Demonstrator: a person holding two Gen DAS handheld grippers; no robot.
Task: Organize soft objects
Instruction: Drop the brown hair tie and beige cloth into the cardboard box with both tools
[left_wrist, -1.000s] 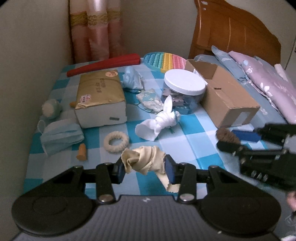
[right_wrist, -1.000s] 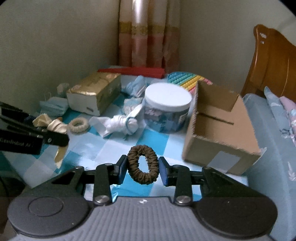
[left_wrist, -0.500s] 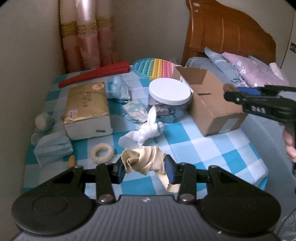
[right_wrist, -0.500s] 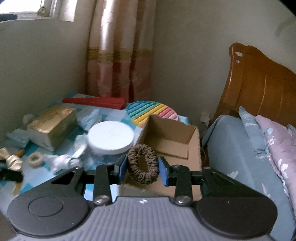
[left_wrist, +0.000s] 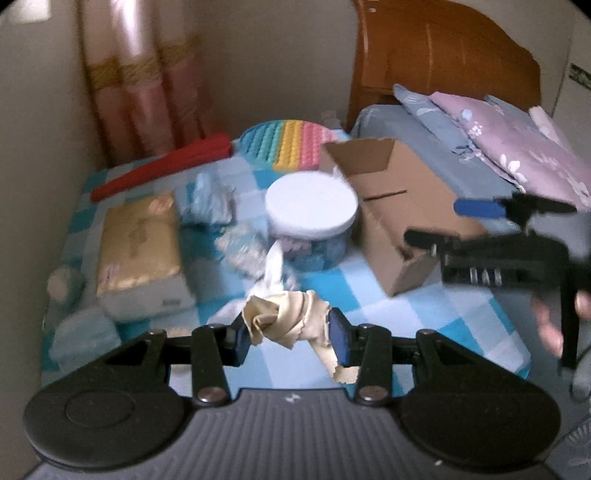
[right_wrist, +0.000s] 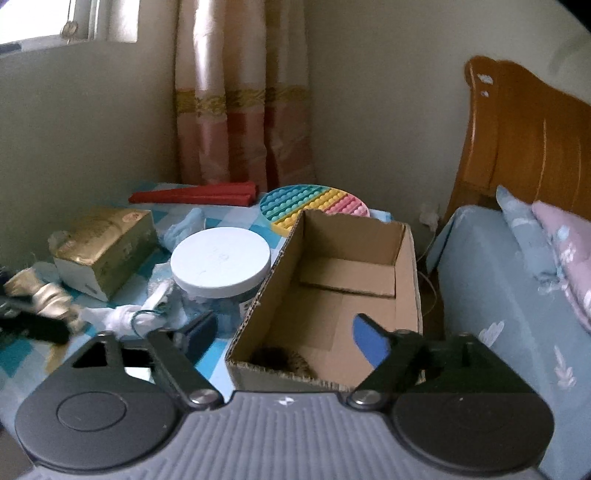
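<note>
Over the open cardboard box (right_wrist: 334, 291), right gripper (right_wrist: 286, 330) spreading, jaws opening wide, nothing between the pads. Brown scrunchie (right_wrist: 284, 360) down inside the box at its near wall, below and apart from the fingers, partly hidden by the rim. Left of the box, white-lidded jar (right_wrist: 221, 260) touching or just beside its long wall. Further left of the box, left gripper (left_wrist: 291, 332) pinched narrow on a crumpled beige cloth (left_wrist: 288, 319), both blue pads pressed into the bundle, a loose tail hanging under the right pad. Beyond the jar from the box, gold tissue pack (left_wrist: 138, 243) on the blue checked cloth (left_wrist: 373, 295). Behind the box, rainbow pop mat (right_wrist: 314, 203).
</note>
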